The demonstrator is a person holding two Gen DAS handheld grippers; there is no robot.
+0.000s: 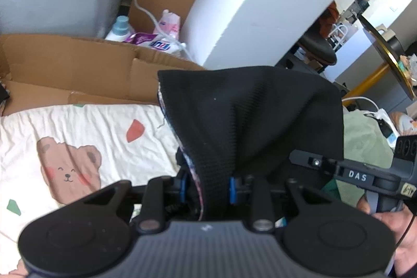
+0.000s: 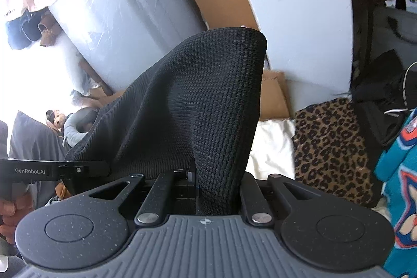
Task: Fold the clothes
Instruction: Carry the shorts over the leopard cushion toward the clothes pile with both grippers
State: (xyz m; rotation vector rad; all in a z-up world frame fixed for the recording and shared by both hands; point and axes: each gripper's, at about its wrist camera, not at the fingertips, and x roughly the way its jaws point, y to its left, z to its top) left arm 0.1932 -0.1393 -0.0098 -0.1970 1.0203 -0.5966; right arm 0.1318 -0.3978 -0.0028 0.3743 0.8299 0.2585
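A black waffle-knit garment (image 1: 247, 108) hangs lifted in the air above the bed, stretched between both grippers. My left gripper (image 1: 207, 189) is shut on a bunched edge of it, with the blue pads (image 1: 232, 189) pressing on the cloth. The right gripper (image 1: 299, 158) reaches in from the right of that view, held by a hand, its tip at the garment's edge. In the right wrist view the same black garment (image 2: 203, 95) rises from my right gripper (image 2: 206, 184), which is shut on a fold. The left gripper (image 2: 99, 168) shows at the left, its tip against the cloth.
Below lies a white bed sheet with a bear print (image 1: 78, 147), with flattened cardboard (image 1: 78, 64) behind it. A white pillar (image 1: 247, 4) stands beyond. A leopard-print cloth (image 2: 331, 147), a teal garment (image 2: 401, 186) and a pale green cloth (image 1: 365, 137) lie to the right.
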